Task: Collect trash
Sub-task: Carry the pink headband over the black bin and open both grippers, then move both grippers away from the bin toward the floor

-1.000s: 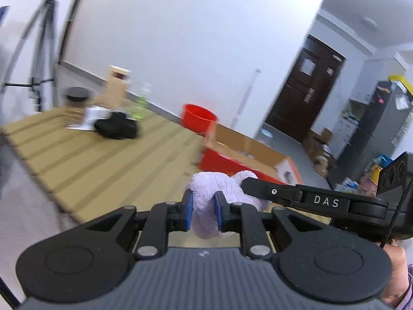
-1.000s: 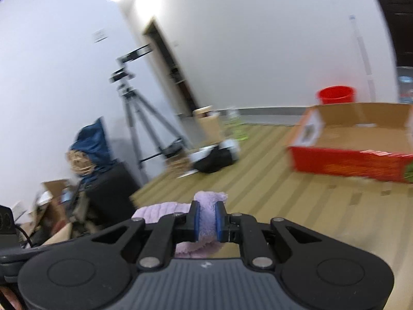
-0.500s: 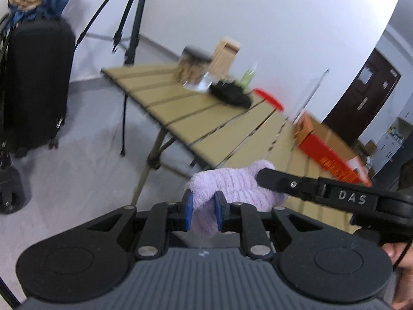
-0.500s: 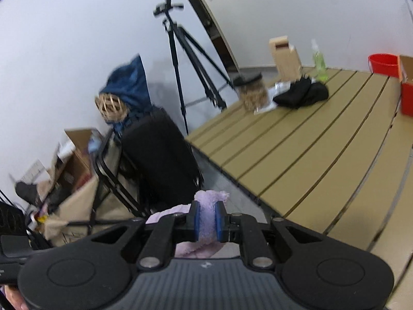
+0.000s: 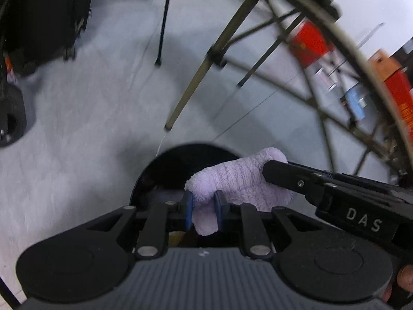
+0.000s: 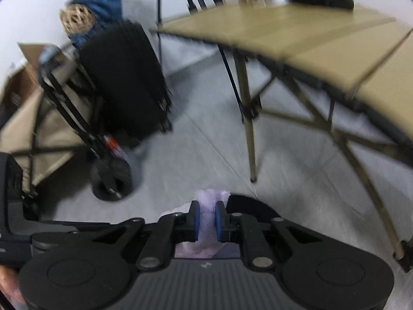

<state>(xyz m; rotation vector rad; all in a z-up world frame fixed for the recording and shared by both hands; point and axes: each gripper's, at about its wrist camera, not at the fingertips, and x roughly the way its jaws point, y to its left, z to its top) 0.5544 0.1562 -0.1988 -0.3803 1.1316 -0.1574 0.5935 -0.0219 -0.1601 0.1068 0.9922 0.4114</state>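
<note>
A fluffy lilac cloth [image 5: 240, 183] is stretched between both grippers. My left gripper [image 5: 204, 213] is shut on one end of it, and the right gripper's black fingers [image 5: 286, 174] pinch its far end in the left wrist view. In the right wrist view my right gripper [image 6: 206, 221] is shut on the lilac cloth [image 6: 210, 199]. Directly under the cloth stands a round black bin [image 5: 170, 170], its opening dark; its rim [image 6: 250, 202] shows behind the right fingers. Both grippers point steeply down over it.
The slatted tan table [image 6: 309, 38] stands to the right on thin folding legs [image 6: 249, 134]. A black suitcase [image 6: 126, 77] and a folding cart with a wheel [image 6: 111, 175] stand to the left on the grey floor. A tripod leg [image 5: 162, 23] reaches the floor.
Both grippers, still holding the cloth, came off the tabletop, swung left and sank below table height. The black bin has come into view beneath them.
</note>
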